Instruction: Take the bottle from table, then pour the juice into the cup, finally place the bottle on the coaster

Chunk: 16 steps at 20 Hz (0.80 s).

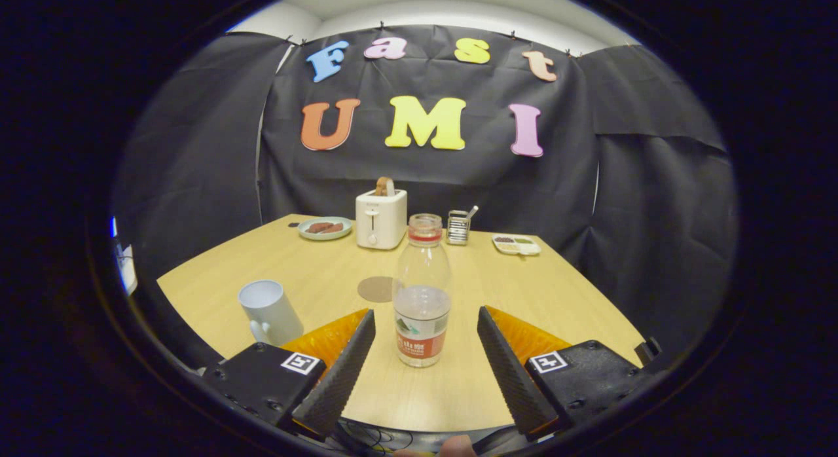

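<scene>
We see clear plastic bottle (422, 293) upright on counter (556, 293), cap off, long axis vertical, dead ahead, between tips of hand-held gripper (425, 326). Fingers spread wide, gap each side, nothing held. We judge straight advance, then close. White mug (268, 311) just left of fingers; round coaster (376, 289) beyond, beside bottle.

Bottle (422, 293) stands upright between the spread tool (425, 326) fingers, untouched.

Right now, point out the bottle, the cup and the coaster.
bottle (422, 300): gripper view, clear body above the label.
cup (268, 310): gripper view, outer side wall.
coaster (375, 289): gripper view, flat top face.
</scene>
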Available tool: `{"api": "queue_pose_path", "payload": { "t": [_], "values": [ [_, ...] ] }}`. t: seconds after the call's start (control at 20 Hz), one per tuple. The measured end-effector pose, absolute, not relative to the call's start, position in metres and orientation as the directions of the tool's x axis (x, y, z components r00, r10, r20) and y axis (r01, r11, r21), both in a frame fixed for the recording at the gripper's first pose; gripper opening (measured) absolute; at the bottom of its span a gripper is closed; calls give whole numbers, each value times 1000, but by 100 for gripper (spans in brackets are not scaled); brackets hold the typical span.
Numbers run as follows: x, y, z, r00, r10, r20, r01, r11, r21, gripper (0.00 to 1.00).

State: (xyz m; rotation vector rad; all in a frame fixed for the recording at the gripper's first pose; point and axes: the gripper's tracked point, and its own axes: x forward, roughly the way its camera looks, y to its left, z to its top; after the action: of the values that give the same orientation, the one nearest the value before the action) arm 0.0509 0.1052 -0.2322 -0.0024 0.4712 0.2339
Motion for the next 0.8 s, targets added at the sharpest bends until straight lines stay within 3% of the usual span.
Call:
{"api": "queue_pose_path", "payload": {
  "t": [0.4, 0.8],
  "values": [
    [93, 118, -288, 849, 204, -488, -197, 978, 66, 100],
    [118, 123, -290, 869, 176, -462, -141, 984, 109, 100]
  ]
}}
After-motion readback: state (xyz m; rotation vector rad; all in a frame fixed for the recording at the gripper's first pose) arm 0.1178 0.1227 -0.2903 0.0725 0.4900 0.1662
